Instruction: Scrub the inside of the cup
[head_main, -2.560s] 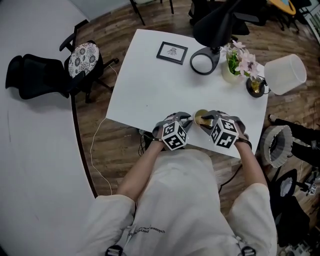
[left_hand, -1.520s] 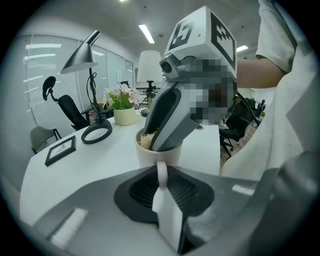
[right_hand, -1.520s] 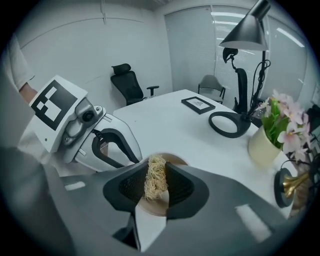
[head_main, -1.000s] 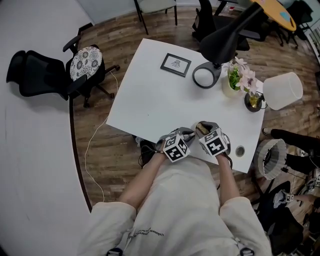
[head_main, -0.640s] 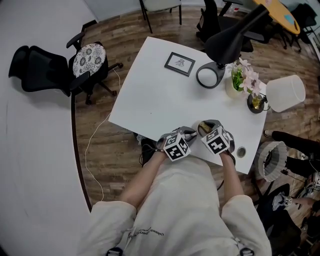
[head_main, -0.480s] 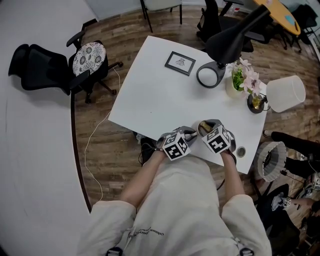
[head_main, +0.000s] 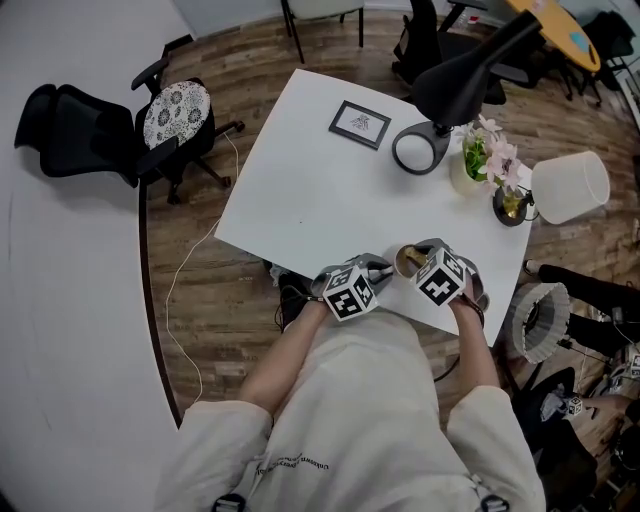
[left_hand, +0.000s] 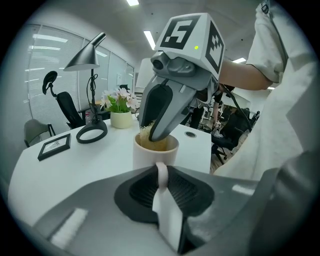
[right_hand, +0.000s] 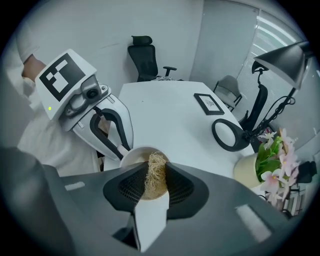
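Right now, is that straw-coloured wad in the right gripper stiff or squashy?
Probably squashy: the fibrous scrubber looks pinched narrow between the jaws of the right gripper. Likely light and rough, being loose fibres, so it shouldn't slip easily.

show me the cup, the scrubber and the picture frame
cup (left_hand: 146, 156), left gripper view, on its pale outer wall just below the rim
scrubber (right_hand: 156, 176), right gripper view, on the middle of the straw-coloured fibre wad
picture frame (head_main: 360, 124), head view, on the middle of its print
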